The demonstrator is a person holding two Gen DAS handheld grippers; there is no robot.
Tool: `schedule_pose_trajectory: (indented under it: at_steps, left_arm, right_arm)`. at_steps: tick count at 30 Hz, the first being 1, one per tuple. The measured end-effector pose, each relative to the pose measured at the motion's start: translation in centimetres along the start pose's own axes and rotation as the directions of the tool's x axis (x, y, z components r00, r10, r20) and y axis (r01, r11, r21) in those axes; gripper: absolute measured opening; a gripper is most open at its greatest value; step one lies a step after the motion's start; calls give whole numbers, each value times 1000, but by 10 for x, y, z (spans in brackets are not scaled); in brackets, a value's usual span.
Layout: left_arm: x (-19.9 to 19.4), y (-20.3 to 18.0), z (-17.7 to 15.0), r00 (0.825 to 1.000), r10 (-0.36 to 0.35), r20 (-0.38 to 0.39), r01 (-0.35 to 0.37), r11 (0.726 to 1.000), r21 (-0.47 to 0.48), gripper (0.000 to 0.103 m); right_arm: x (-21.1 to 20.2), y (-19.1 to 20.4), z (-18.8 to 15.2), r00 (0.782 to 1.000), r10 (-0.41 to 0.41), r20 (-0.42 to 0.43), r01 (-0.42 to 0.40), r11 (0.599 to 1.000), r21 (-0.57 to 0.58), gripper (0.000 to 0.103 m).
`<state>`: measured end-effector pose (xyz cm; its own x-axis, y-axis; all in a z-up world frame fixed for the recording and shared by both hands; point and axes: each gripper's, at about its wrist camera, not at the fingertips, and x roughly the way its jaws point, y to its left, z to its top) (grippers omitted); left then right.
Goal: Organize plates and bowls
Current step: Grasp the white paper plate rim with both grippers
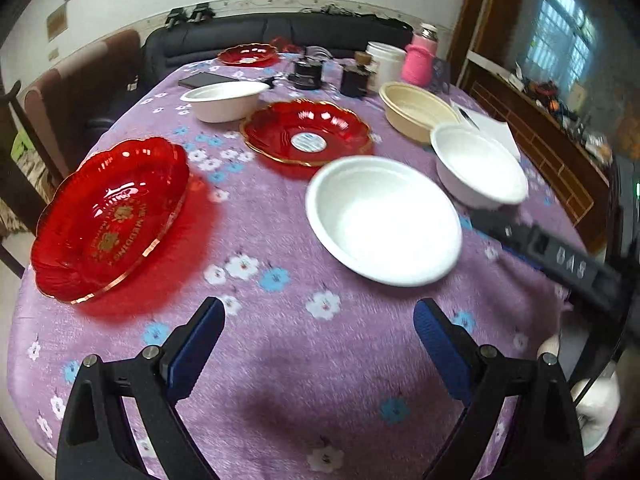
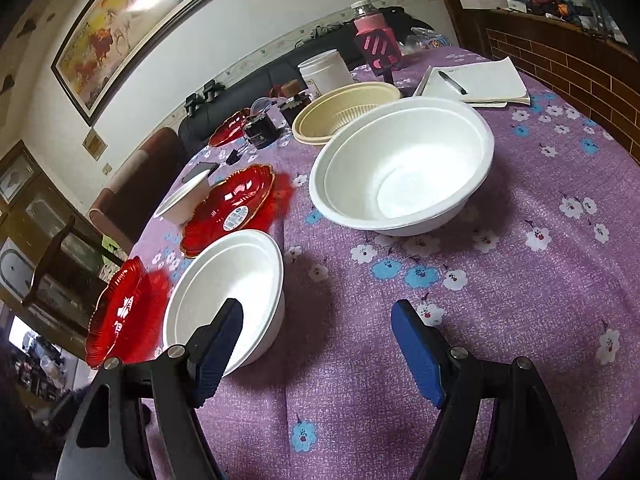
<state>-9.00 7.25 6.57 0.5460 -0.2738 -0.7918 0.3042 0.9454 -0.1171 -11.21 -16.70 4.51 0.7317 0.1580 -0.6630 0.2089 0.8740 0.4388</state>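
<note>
Nothing stacked yet: red plates (image 1: 112, 216) and white bowls (image 2: 404, 168) lie scattered across the table (image 1: 280, 360); both my grippers (image 1: 320, 344) (image 2: 316, 344) gape empty.

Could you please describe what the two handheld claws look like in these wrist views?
Both look alike. The left claw and right claw each have two black angular plastic arms with silver pivot bolts, tipped by blue ribbed pads. No cables or sleeves show.

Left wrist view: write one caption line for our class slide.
Open tongs hover over a floral tablecloth set with red plates and white bowls.
</note>
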Motion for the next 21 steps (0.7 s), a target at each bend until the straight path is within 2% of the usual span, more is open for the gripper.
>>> schedule_pose_trajectory:
  at_steps: [5,11,17,19,21]
  left_arm:
    - [3,18,23,1000,-15,-11,15,998,-61,95]
    - [16,14,49,997,-71,-22,71,997,-23,95]
    - [60,12,65,992,-54,-114,48,997,-58,95]
    - [76,10,66,990,-43,-137,36,998,-54,91]
    - [92,11,66,982,-70,-178,56,995,-82,67]
  right_arm:
    - [10,5,5,1000,14,-25,-15,1000,-19,80]
    - [16,13,15,999,23,-34,-25,999,-41,81]
    - [33,22,20,997,-5,-73,-3,994,-105,80]
    - [41,21,18,996,-5,-90,-4,995,-99,79]
    - [48,21,17,994,0,-107,-10,996,-94,75]
